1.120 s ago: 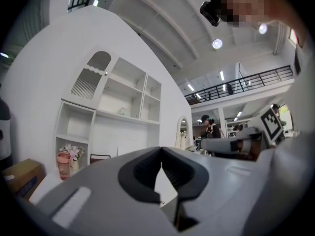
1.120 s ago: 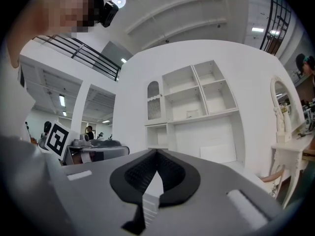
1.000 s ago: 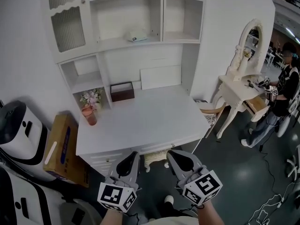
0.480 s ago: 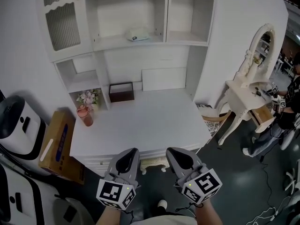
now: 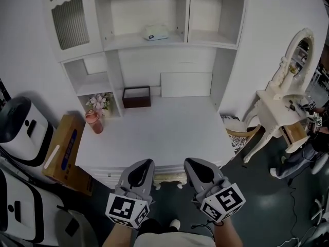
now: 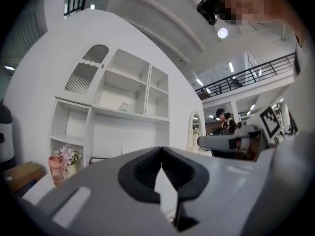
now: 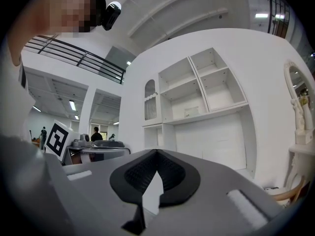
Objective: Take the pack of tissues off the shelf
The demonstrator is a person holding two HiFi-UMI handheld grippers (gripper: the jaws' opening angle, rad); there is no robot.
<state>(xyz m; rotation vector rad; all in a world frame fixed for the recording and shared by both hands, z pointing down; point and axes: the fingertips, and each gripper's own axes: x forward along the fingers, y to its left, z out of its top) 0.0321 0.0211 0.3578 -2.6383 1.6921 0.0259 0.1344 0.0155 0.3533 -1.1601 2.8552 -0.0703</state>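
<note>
The pack of tissues [image 5: 155, 33] is a small white packet lying on the middle shelf of the white hutch [image 5: 180, 40] above the desk [image 5: 154, 133]. It also shows as a pale packet [image 6: 124, 107] in the left gripper view and as a small packet [image 7: 191, 111] in the right gripper view. My left gripper [image 5: 142, 164] and right gripper [image 5: 198, 165] hover side by side short of the desk's front edge, far below the shelf. Both point at the hutch. Each has its jaws shut with nothing between them.
On the desk stand a dark brown open box [image 5: 136, 96], a leaning white panel [image 5: 186, 84] and a pink vase [image 5: 95, 122] with flowers. A cardboard box [image 5: 64, 151] and a white machine [image 5: 23, 133] sit to the left. A white vanity table [image 5: 280, 109] and a person [image 5: 318, 138] are to the right.
The desk and hutch have shifted right and drawn squarer in the head view. Both grippers keep their place at the bottom of the view, still shut.
</note>
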